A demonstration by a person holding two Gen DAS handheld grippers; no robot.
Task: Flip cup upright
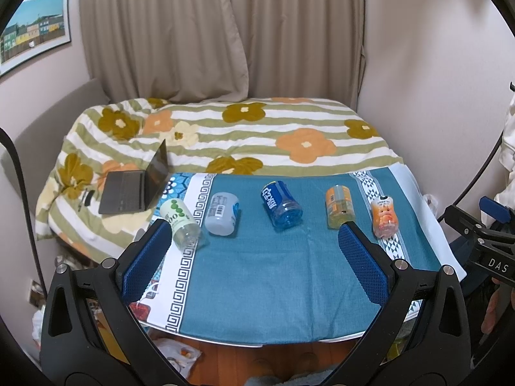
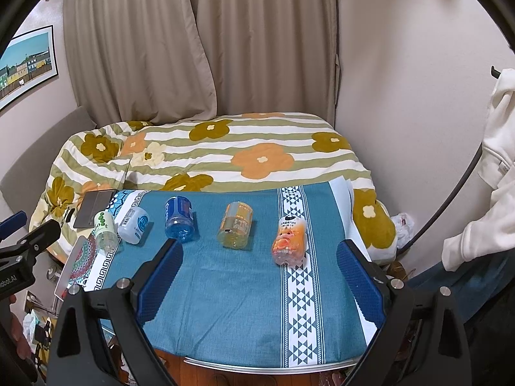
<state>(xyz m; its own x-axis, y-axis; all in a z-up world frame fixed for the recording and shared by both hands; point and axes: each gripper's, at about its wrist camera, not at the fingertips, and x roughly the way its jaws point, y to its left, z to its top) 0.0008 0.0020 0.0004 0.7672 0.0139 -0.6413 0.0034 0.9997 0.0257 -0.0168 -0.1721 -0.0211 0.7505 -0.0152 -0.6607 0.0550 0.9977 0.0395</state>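
Five cups lie on their sides in a row across the counter [image 1: 257, 289]: green cup [image 1: 180, 220], white cup [image 1: 222, 214], blue cup [image 1: 280, 204], yellow cup [image 1: 339, 206], orange cup [image 2: 289, 238]. Long axes all run toward us. Left gripper [image 1: 254, 241] and right gripper [image 2: 259, 262] both hang released, empty; the right's nearer orange.

Beige curtains [image 1: 222, 32] — floral bed [image 1: 225, 132].

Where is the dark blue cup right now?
The dark blue cup lies on its side mid-table on the teal cloth, between the white cup and yellow cup.
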